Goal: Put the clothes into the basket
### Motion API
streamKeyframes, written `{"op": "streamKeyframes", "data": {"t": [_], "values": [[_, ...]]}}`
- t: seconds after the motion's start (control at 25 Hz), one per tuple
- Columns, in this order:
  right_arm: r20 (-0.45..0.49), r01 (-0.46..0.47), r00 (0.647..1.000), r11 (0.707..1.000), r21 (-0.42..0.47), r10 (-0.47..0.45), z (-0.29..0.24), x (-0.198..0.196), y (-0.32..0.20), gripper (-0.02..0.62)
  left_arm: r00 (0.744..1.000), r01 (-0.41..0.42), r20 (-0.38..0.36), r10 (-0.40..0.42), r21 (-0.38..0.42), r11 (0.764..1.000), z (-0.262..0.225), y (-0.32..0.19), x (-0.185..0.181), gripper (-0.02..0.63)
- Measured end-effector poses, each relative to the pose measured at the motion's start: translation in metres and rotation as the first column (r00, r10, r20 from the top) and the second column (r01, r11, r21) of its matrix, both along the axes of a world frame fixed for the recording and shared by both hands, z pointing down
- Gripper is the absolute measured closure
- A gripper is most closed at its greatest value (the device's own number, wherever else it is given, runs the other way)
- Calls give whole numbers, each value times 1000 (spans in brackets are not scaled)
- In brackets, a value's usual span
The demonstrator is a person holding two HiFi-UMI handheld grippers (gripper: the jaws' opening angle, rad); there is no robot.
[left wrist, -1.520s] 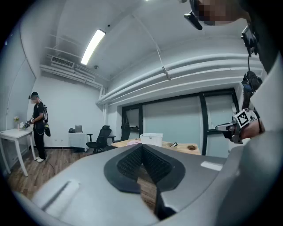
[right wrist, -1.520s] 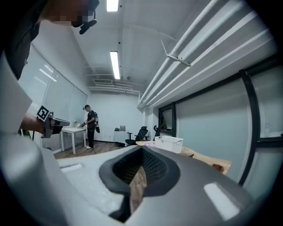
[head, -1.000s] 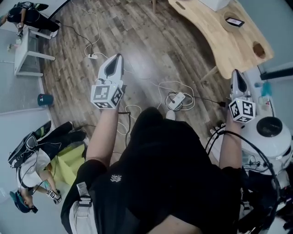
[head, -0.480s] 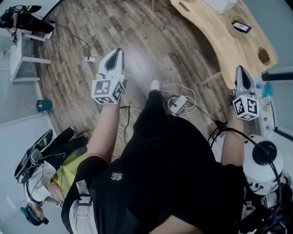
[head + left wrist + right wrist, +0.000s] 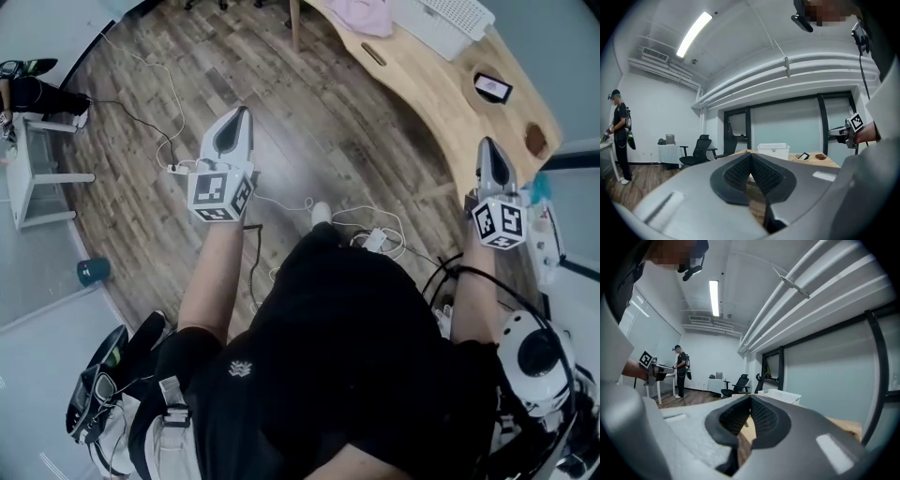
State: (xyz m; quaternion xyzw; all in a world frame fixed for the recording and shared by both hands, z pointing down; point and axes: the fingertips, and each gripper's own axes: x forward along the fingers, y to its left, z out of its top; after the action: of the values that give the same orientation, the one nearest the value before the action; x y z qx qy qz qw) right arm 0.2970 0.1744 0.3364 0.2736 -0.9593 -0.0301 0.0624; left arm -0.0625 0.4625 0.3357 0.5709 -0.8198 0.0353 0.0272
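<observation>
Jaws closed and empty on our left gripper (image 5: 246, 114) and right gripper (image 5: 484, 145). The pink garment (image 5: 361, 14) lies beside the white basket (image 5: 442, 21), ahead of both.

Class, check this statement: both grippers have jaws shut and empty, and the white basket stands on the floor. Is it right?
No. The white basket stands on the wooden table, not the floor; the left gripper view shows it. Both the left gripper and right gripper are shut and empty.

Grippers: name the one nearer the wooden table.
The right gripper, at the wooden table's edge; the left gripper is over the floor, away from it.
</observation>
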Motion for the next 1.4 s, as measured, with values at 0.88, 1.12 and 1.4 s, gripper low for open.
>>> {"op": "streamKeyframes", "data": {"t": [0.88, 1.12, 1.4], "values": [[41, -75, 996, 997, 15, 74, 2, -127, -148, 594, 991, -132, 6, 132, 3, 991, 5, -209, -128, 600], [51, -80, 996, 997, 15, 79, -4, -167, -263, 594, 990, -140, -18, 140, 4, 990, 4, -318, -163, 600], [41, -47, 998, 999, 15, 46, -5, -210, -386, 594, 993, -118, -6, 118, -21, 993, 5, -439, -199, 600]]}}
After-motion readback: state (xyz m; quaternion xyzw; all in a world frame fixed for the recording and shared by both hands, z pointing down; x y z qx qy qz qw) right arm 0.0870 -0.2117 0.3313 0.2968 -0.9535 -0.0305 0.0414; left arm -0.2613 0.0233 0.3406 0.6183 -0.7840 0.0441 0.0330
